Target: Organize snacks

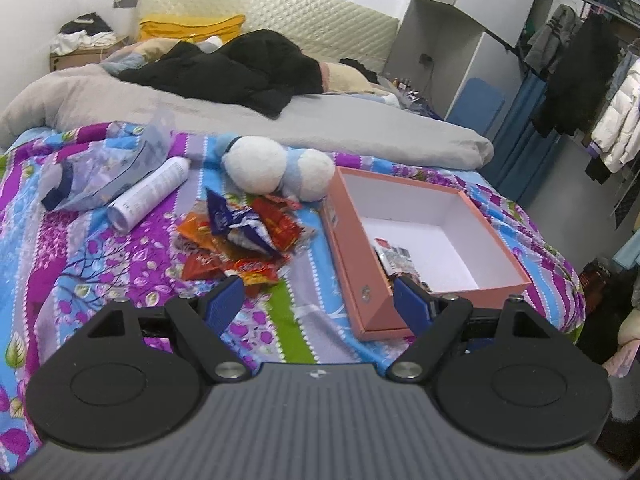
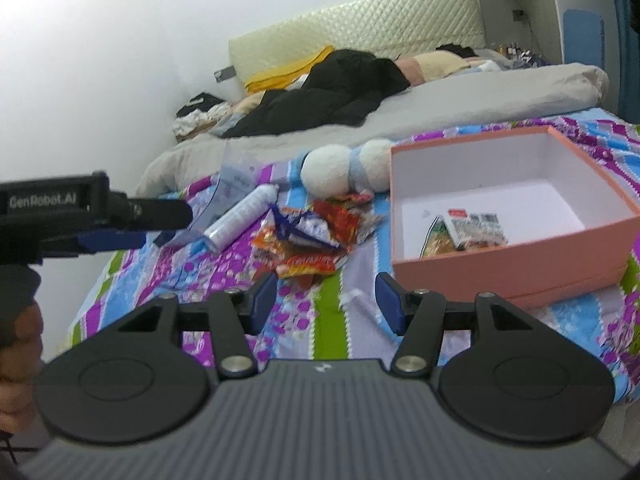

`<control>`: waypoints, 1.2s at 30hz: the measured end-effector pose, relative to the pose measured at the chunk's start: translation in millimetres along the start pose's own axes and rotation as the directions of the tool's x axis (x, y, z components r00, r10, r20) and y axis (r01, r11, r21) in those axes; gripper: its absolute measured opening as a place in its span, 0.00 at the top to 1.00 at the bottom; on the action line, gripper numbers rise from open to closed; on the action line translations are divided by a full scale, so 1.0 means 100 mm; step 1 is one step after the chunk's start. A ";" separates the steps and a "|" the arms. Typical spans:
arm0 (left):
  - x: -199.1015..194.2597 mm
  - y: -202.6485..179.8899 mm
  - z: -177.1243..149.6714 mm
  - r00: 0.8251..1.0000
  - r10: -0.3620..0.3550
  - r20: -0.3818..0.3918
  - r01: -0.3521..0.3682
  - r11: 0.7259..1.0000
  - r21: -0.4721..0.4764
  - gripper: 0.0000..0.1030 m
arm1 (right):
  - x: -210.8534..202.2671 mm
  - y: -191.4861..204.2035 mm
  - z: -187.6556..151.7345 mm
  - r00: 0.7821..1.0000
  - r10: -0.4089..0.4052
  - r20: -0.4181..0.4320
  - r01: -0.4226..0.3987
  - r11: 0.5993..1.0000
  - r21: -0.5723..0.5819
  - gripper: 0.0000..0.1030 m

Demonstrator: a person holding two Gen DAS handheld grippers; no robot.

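Observation:
A pile of snack packets (image 1: pixel 244 236), red, orange and blue-white, lies on the patterned bedsheet; it also shows in the right wrist view (image 2: pixel 316 236). An open pink box (image 1: pixel 496 248) with a white inside sits to its right and holds snack packets (image 1: pixel 396 258) in its near corner; the box (image 2: pixel 520 256) and its packets (image 2: pixel 464 230) also show in the right wrist view. My left gripper (image 1: pixel 320 300) is open and empty, above the sheet between pile and box. My right gripper (image 2: pixel 326 300) is open and empty, just in front of the pile.
A white spray can (image 1: pixel 150 192), a clear plastic bag (image 1: pixel 104 168) and a white-and-blue plush toy (image 1: pixel 276 168) lie behind the pile. A grey duvet (image 1: pixel 240 116) and black coat (image 1: pixel 240 68) fill the far bed. A clothes rack (image 1: pixel 592 80) stands at the right. The left gripper's body (image 2: pixel 80 216) crosses the right wrist view's left side.

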State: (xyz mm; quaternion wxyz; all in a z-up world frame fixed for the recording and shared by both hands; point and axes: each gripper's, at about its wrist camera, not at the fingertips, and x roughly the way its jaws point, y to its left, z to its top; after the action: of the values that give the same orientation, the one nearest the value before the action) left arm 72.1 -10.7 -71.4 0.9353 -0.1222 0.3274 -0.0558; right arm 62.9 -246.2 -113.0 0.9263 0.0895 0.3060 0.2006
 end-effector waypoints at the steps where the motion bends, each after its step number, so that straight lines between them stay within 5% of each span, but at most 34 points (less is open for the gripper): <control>1: 0.00 0.03 -0.01 1.000 0.004 -0.002 -0.004 1.000 -0.008 0.18 | 0.01 0.02 -0.02 1.000 0.002 -0.009 -0.002 1.000 -0.004 0.44; 16: 0.20 0.32 -0.02 0.998 0.037 -0.044 -0.040 0.997 -0.061 0.18 | 0.18 0.13 -0.05 0.999 0.014 -0.043 -0.015 0.999 -0.034 0.44; 36: 1.00 0.80 0.26 0.989 0.087 -0.120 -0.101 0.989 -0.109 0.18 | 0.82 0.06 0.16 0.996 -0.021 -0.090 0.016 0.999 -0.049 0.44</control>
State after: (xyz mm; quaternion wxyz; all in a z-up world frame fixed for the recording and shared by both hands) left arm 168.0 52.7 -132.9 0.9079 -0.1567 0.3889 0.0004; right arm 130.7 -206.3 -142.6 0.9152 0.0550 0.3436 0.2033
